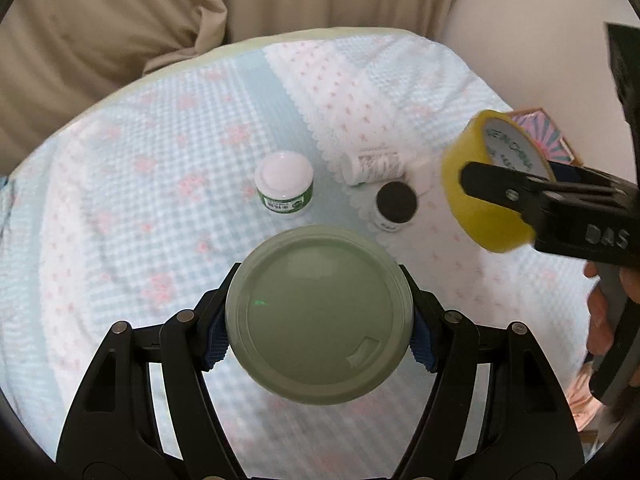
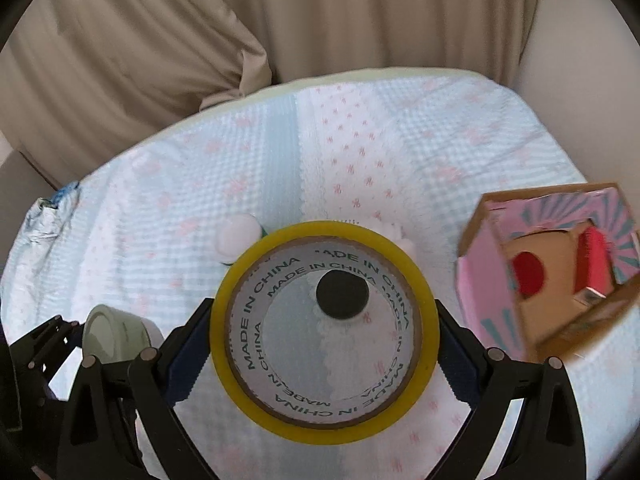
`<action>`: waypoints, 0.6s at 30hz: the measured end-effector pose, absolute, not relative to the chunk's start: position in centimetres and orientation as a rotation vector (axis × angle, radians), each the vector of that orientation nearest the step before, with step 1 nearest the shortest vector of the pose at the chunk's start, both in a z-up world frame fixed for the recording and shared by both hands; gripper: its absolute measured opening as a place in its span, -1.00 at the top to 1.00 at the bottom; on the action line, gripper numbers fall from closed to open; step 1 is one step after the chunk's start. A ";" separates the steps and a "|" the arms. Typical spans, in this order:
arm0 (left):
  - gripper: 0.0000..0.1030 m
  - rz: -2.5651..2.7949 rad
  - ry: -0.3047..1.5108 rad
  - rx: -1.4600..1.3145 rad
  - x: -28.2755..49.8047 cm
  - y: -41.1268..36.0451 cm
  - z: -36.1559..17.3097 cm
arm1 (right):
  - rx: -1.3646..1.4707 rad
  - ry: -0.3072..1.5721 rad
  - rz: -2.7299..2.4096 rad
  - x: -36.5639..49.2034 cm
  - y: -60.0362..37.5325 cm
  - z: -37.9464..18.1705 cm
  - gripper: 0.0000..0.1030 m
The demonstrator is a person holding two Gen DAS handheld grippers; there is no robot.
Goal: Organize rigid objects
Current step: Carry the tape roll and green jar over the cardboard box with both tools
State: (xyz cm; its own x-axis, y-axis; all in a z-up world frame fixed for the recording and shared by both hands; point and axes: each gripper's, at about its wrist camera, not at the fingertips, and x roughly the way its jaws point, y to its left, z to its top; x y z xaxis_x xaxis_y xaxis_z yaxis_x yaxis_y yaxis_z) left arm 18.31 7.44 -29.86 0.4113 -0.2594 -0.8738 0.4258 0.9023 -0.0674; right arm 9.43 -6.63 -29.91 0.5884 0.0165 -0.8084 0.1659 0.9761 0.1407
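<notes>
Tape roll (image 2: pixel 324 330): yellow ring with a printed cardboard core, clamped across its outer rim in my right gripper (image 2: pixel 324 344), held up above the bedspread (image 2: pixel 160 184).
Green jar (image 1: pixel 320 316): sage, round and smooth, flat lid facing the left wrist camera, squeezed between the blue pads (image 1: pixel 216 344) of my left gripper (image 1: pixel 320 340), also lifted off the cloth.
Box (image 2: pixel 548 268): pink cardboard, open-topped, far right of the bed, with something red already inside; I judge this is where things go.
Step in hand: carry the tape right to the box.
Doing it well: keep the ring level, clear the near wall, lower it inside before letting go so it cannot roll off.
Left load: hold it steady and well apart from the right gripper until the box mouth is free.
Waiting on the cloth: white-lidded jar (image 1: pixel 285 184), black-lidded jar (image 1: pixel 394 204), and a white bottle (image 1: pixel 372 166) lying on its side, near mid-bed.
</notes>
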 end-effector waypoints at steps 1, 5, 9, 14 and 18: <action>-0.32 -0.425 1.068 0.158 18.0 7.5 -28.8 | 0.211 0.941 -0.088 8.8 -6.5 -28.9 -0.90; -0.32 -0.415 1.053 0.088 16.7 7.1 -25.0 | 0.214 0.957 -0.089 6.2 -7.0 -24.8 -0.90; -0.32 -0.427 1.023 0.057 15.5 5.5 -21.8 | 0.211 0.958 -0.094 3.5 -8.4 -21.5 -0.90; -0.32 -0.450 0.989 0.061 14.2 2.0 -18.6 | 0.219 0.949 -0.120 0.8 -11.9 -18.5 -0.90; -0.32 -0.450 0.961 0.069 13.1 -2.0 -16.6 | 0.237 0.929 -0.149 -1.7 -16.1 -16.6 -0.90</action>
State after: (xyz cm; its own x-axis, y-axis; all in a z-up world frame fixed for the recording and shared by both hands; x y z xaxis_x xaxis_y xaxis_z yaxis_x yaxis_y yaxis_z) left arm 13.08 -2.00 -16.64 0.4878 -0.3394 -0.8042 0.4000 0.9058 -0.1397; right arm -1.67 -16.06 -16.61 0.5907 -0.0246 -0.8065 0.2282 0.9638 0.1378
